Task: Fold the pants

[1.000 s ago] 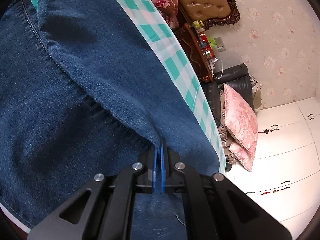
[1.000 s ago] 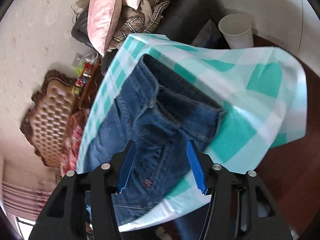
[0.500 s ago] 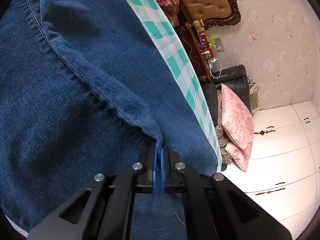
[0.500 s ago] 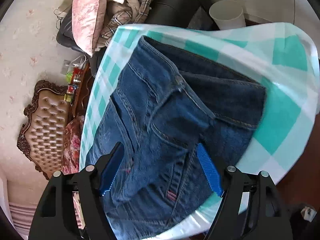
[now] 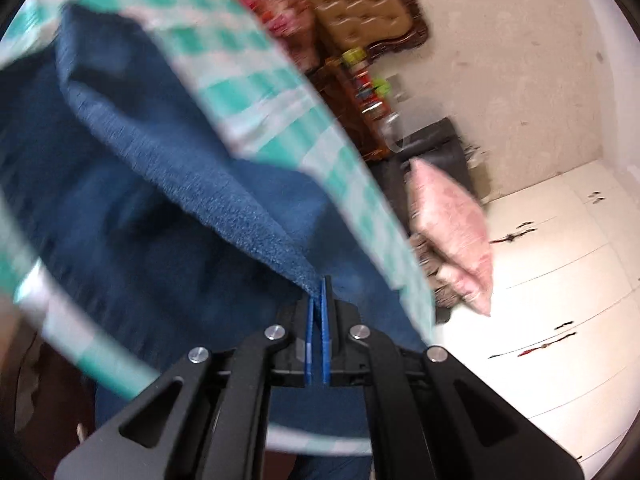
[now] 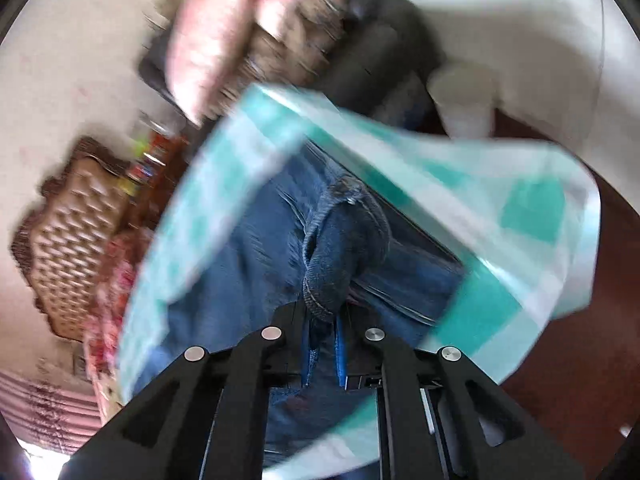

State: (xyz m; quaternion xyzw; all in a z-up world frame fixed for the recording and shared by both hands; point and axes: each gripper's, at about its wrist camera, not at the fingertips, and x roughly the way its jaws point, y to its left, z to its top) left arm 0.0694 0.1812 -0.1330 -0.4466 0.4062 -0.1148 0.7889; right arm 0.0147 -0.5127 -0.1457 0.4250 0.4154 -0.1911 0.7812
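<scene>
Gripping a raised fold of the dark blue denim pants [image 5: 168, 200], the left tool [image 5: 319, 292] is clamped shut; the right tool [image 6: 322, 320], jaws just closing, is pinching bunched denim at 6 o'clock over the teal-and-white checked tabletop cloth [image 6: 532, 220].

The pants [image 5: 132, 208] are dark blue denim jeans, and they lie spread over a tabletop [image 5: 260, 80] covered with a green and white checked cloth. In the left wrist view one fold of the denim is lifted off the rest and rises in a ridge to a pinched corner, with the fuzzy weave visible. In the right wrist view the waist part [image 6: 340, 248] is bunched into a thick roll with a stitched seam along its edge. Both views are blurred.
</scene>
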